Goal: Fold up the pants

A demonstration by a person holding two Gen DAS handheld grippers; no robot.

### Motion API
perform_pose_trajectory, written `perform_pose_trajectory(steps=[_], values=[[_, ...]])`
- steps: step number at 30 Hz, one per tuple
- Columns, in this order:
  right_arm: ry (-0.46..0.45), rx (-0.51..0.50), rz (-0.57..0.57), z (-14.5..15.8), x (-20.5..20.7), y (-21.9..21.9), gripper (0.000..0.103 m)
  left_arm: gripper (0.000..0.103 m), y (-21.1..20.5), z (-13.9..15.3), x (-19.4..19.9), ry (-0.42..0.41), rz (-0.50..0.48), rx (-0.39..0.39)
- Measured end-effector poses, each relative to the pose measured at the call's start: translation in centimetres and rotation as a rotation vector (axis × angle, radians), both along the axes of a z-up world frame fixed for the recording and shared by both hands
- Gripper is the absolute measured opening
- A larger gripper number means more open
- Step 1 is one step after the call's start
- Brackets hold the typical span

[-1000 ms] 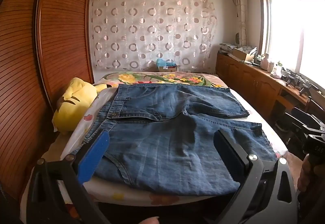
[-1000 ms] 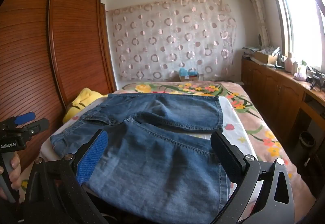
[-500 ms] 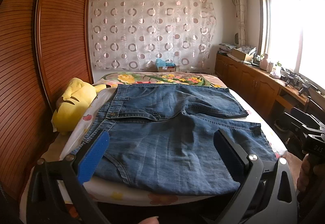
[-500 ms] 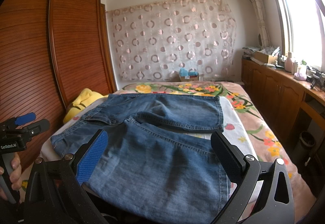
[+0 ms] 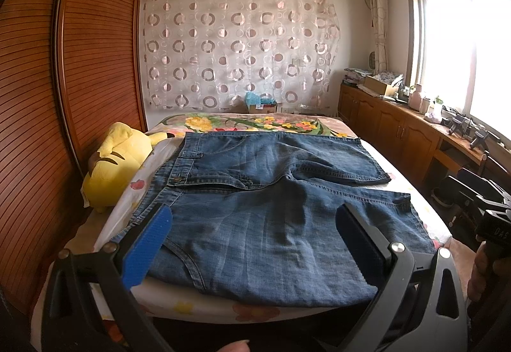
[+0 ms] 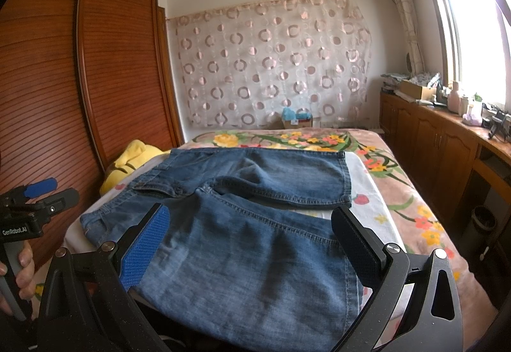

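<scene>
Currently both claws are idle with fingers spread wide, nothing between them. Left claw [image 5: 252, 243] hovers just short of the near edge of the bed [image 5: 198, 301], looking over the waistband side of the pants [image 5: 271, 208]. Right claw [image 6: 252, 243] sits over the leg end of the same pants [image 6: 255, 240], also not touching fabric as far as either view shows.

Pants are blue denim, lying flat across the foot end of the bed, waistband toward the wardrobe [image 5: 80, 80] side, legs pointing toward the window side. Far leg lies flat with its hem visible; near leg overlaps its lower edge, and the near edge of the denim hangs slightly over the mattress edge. Waist button faces up.

Yellow plush toy [image 5: 115, 166] lies beside the waistband, wedged between bed and wardrobe, apart from the denim. Floral sheet [image 6: 319, 138] covers the far half of the bed.

From the right wrist view, the person's hand [image 6: 19, 269] grips the left claw's handle at lower left.
</scene>
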State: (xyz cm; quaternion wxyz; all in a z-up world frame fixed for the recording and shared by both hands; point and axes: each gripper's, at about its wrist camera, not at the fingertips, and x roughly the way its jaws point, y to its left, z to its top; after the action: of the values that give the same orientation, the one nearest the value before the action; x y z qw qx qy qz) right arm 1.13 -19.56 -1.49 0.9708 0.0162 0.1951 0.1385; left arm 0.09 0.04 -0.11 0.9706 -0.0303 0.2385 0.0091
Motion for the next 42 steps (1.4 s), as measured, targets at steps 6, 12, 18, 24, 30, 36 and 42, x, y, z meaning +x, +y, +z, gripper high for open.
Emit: perform_pose_trajectory(steps=[6,12,18,24,30,36,42], values=[[0.000,0.001,0.001,0.04,-0.03,-0.01,0.103,0.103,0.00,0.02,-0.01,-0.001,0.000,-0.001],[0.000,0.001,0.001,0.10,-0.05,0.01,0.103,0.103,-0.01,0.03,-0.02,-0.001,0.000,0.000],[-0.001,0.002,0.001,0.14,-0.09,0.06,0.103,0.103,-0.01,0.03,-0.03,-0.002,0.001,0.001],[-0.002,0.002,0.000,0.16,-0.13,0.13,0.103,0.103,-0.01,0.04,-0.03,-0.001,0.000,0.001],[-0.002,0.003,0.001,0.12,-0.16,0.15,0.103,0.103,-0.01,0.05,-0.04,-0.002,-0.001,0.000],[-0.002,0.003,0.001,0.08,-0.20,0.13,0.103,0.103,0.00,0.04,-0.05,-0.002,0.000,-0.001],[0.004,0.003,0.001,-0.04,-0.14,0.08,0.103,0.103,-0.66,-0.17,0.17,0.004,-0.001,-0.002]])
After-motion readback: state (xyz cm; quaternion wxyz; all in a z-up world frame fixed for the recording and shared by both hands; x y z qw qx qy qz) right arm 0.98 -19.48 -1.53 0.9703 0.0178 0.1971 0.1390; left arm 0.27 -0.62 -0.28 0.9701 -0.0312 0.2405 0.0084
